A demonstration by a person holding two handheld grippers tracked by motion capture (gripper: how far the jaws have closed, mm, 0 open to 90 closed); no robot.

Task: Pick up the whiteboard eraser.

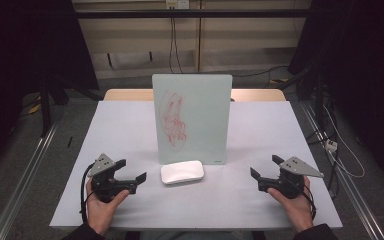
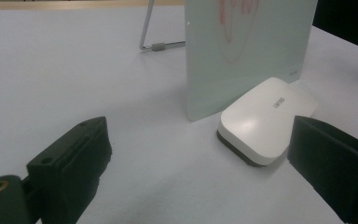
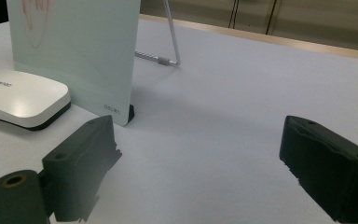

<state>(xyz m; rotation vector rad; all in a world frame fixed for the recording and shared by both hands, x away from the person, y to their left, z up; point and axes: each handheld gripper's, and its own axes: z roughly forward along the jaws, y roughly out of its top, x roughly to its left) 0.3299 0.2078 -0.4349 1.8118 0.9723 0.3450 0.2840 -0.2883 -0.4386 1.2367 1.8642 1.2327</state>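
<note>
Left gripper held low at the near left of the table, jaws spread wide and released, nothing between them. Pointing right, toward the eraser, just beside it but apart from it. Seen again along its own jaws in the left gripper view, with bare tabletop in the gap and the eraser's near corner close to the right-hand jaw without touching. Supported from below by the left hand, cable trailing off the near side.

Right gripper held low at the near right, likewise released, jaws wide apart and empty, pointing left toward the middle. Well apart from the eraser. In the right gripper view, only bare tabletop between the jaws. Cradled in the right hand, grey three-cornered plate on top.

Between the two, at the near middle: white eraser, flat, rounded, dark pad underneath, lying just in front of the board's lower edge. Touching the board or not: cannot tell.

Behind it, a pale glass board standing nearly upright, propped by a wire stand at the back. Red scribble across its left half, small maker's mark at the lower right corner.

Farther out: wooden strip along the table's far edge, dark surroundings, cables hanging down the far wall.
</note>
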